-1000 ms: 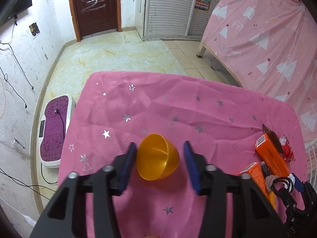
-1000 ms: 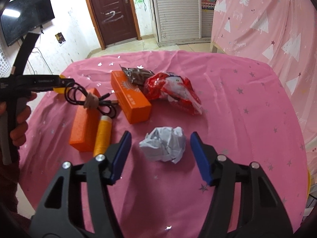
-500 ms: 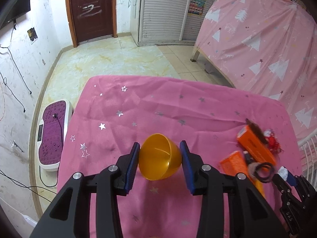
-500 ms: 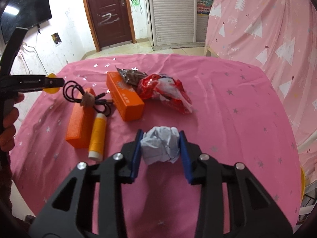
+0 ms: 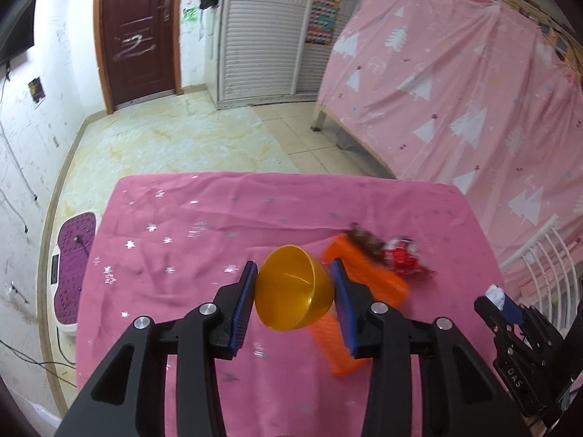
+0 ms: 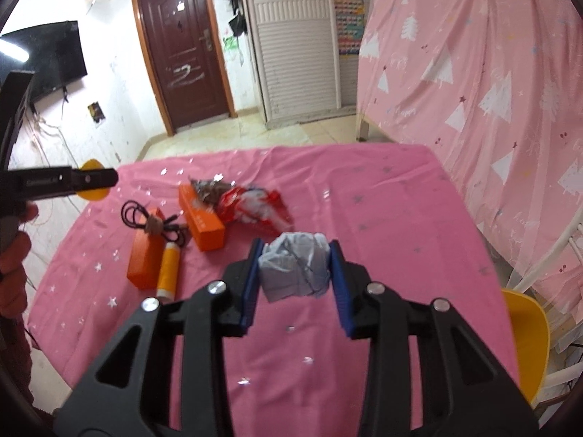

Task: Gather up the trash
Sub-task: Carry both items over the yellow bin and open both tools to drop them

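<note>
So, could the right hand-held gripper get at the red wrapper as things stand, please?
Probably not yet: the right hand-held gripper is shut on the crumpled paper ball. The red wrapper lies just beyond it on the pink tablecloth, with nothing between.

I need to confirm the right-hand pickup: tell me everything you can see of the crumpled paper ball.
The crumpled paper ball is a pale grey-white wad, creased and folded, with thin dark lines on its surface. It sits clamped between the blue pads of the right gripper, whose jaws press on both its sides. It appears lifted off the pink tablecloth, near the red wrapper. Nothing else touches it.
</note>
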`<state>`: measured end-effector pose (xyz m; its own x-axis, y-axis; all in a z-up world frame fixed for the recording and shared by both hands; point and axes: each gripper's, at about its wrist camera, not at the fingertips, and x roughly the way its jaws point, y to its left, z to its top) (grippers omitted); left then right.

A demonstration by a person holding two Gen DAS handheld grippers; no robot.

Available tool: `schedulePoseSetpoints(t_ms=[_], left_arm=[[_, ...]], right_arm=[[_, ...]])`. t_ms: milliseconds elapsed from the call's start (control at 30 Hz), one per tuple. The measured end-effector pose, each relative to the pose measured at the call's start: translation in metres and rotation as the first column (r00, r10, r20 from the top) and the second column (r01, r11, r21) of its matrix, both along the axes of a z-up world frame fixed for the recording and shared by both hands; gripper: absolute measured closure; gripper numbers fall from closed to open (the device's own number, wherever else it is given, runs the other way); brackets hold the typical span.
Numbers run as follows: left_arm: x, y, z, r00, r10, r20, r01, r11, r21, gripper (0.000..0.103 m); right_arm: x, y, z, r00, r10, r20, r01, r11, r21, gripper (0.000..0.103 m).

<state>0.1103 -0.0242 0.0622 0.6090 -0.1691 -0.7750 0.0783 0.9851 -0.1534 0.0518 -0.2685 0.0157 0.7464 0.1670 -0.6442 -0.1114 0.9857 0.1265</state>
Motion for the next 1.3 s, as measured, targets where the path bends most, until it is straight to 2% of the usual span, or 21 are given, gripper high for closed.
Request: schedulePoseSetpoints(t_ms=[433,900,1067,1300], left_arm=[[-0.021,-0.086,0.011,0.992,-0.121,0.032,0.12,0.993,0.014,0.068],[-0.032,-0.171,0.004,0.976,-0.215,0.008,0.215,0.976,0.034,0.068],[-0.039,-0.21,0.005,0.963,-0.269,0.002,0.268,0.963,0.034,0.068],[-0.054,-0.277,0.001,0.929,-0.369,-0.015,0.369,0.928,0.05,0.068]], right_arm=[[-0.025,-0.071,0.007,0.993,-0.108,0.053,0.105,0.994,0.042,0.069],[-0.051,-0.142,0.0,0.971,-0.227,0.077,0.221,0.972,0.077,0.069],[-0.061,-0.175,-0.004,0.952,-0.295,0.08,0.288,0.954,0.086,0.069],[-0.074,-0.218,-0.013,0.927,-0.368,0.072,0.358,0.926,0.121,0.069]])
